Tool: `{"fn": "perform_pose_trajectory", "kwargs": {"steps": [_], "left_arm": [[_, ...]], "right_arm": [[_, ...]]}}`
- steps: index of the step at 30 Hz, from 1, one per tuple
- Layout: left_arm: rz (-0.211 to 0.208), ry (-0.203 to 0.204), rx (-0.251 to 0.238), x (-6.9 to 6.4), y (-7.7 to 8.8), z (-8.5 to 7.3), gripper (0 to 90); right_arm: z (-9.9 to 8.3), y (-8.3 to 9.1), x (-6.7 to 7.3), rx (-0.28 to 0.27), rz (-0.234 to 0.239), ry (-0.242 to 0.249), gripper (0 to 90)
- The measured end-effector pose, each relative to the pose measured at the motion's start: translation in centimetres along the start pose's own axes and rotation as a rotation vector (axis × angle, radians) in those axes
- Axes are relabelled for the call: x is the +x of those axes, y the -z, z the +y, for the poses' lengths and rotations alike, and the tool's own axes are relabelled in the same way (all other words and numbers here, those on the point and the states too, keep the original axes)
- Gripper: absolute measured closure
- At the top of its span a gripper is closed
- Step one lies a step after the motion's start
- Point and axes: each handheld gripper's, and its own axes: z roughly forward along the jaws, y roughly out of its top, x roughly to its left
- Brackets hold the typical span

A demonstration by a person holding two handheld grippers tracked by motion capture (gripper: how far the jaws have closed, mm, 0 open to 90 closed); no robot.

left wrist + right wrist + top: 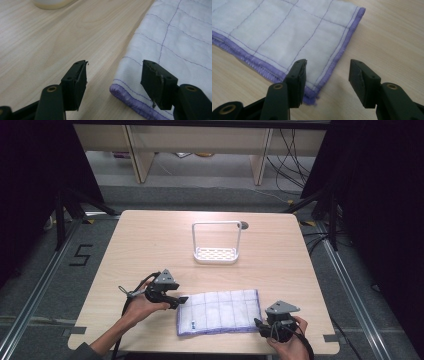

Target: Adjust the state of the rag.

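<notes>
A folded white cloth with purple stitching and a purple hem lies flat near the table's front edge. My left gripper sits at the cloth's left end, held by a hand. Seen from the left gripper view, its jaws stand open over the cloth's near corner, with nothing pressed between them. My right gripper rests at the cloth's right front corner. The right gripper view has its jaws open too, straddling the hemmed corner of the cloth without pinching it.
A white perforated caddy with a tall loop handle stands at mid-table, beyond the cloth. The light wooden table has rounded corners. Shelving legs and cables lie on the floor beyond it.
</notes>
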Motion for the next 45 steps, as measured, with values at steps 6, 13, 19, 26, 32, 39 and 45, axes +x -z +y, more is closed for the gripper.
{"fn": "perform_pose_trajectory", "kwargs": {"steps": [6,13,19,26,32,39,45], "left_arm": [[-0.012,-0.002,0.019,-0.2,-0.3,-0.3,37.4],[-0.024,0.008,0.028,-0.2,-0.6,-0.6,38.9],[-0.041,-0.010,0.047,-0.3,-0.8,-0.7,47.7],[-0.065,-0.023,0.054,-0.7,-0.9,-0.9,67.7],[-0.057,-0.072,0.051,-1.3,-0.7,-0.9,80.5],[-0.056,-0.099,0.047,-1.7,0.2,-1.2,83.0],[-0.070,-0.078,0.018,-3.0,1.8,-2.3,83.7]], "right_arm": [[-0.2,-0.6,0.7,0.048,-0.018,0.025,47.9],[-0.2,0.3,0.7,0.007,0.005,-0.012,47.6],[-0.6,-0.5,1.0,0.041,0.029,-0.006,47.4],[-0.9,-0.6,0.9,0.032,0.063,-0.003,58.8],[-0.9,-0.6,0.7,0.026,0.103,0.011,74.4],[-0.4,-1.0,0.7,0.018,0.124,0.052,85.4],[1.2,-1.4,-0.2,0.018,0.123,0.077,85.9]]}}
